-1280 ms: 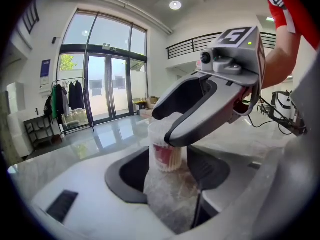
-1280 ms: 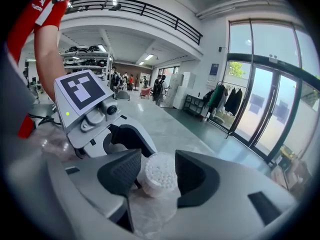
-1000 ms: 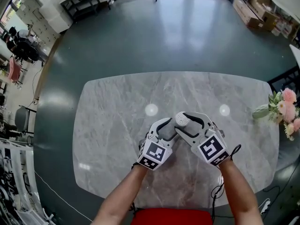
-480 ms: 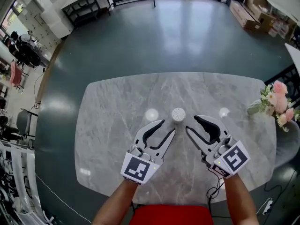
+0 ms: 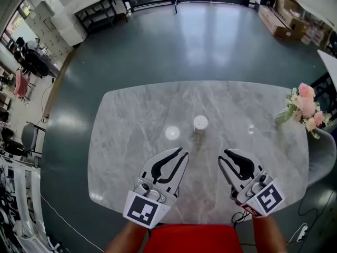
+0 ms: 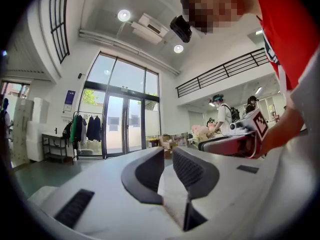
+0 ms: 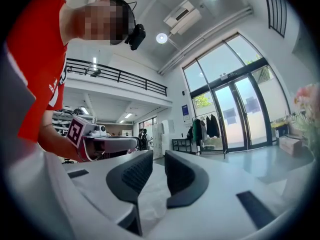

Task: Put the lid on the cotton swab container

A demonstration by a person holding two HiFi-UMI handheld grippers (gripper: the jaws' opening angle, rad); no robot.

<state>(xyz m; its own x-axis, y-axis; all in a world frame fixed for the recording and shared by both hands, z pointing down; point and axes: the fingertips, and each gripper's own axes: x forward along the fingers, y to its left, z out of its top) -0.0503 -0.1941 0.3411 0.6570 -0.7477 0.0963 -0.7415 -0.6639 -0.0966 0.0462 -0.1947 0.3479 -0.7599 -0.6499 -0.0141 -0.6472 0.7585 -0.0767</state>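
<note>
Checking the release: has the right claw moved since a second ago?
Yes: the right claw drew back from the cotton swab container toward the near edge of the table; its jaws have just been closing with nothing between.

Airy office lobby — tall glass doors (image 6: 122, 124), mezzanine railing (image 6: 225, 72), marble table (image 5: 131, 120)

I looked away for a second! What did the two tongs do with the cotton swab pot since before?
Both let go. The left tongs and right tongs, which were holding the cotton swab container, pulled back toward the person and have just been closing, with nothing between them. The container stayed standing on the table, and the flowers stayed at its right edge.
</note>
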